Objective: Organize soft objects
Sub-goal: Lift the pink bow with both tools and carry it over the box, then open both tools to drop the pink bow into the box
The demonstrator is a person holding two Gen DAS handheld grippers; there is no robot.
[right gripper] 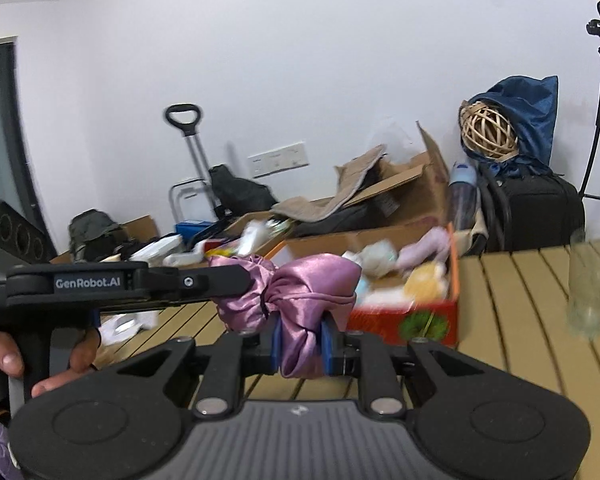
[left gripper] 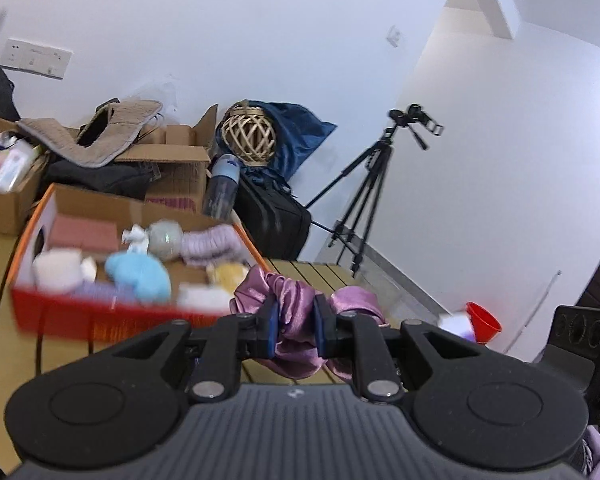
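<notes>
Already both grippers are clenched on the same purple satin scrunchie [right gripper: 300, 300], which hangs in the air above the slatted wooden table [right gripper: 520, 300]. The right gripper [right gripper: 302, 346] pinches its near, lower fold; the left gripper [left gripper: 296, 330] comes in from the left, as the right wrist view shows, and holds the bunched left end. Beyond the scrunchie, slightly right and farther off, sits the red-fronted cardboard box [right gripper: 404, 320] of soft things. Judging by that, the carry runs forward and right, and the right gripper looks nearer to the box.
</notes>
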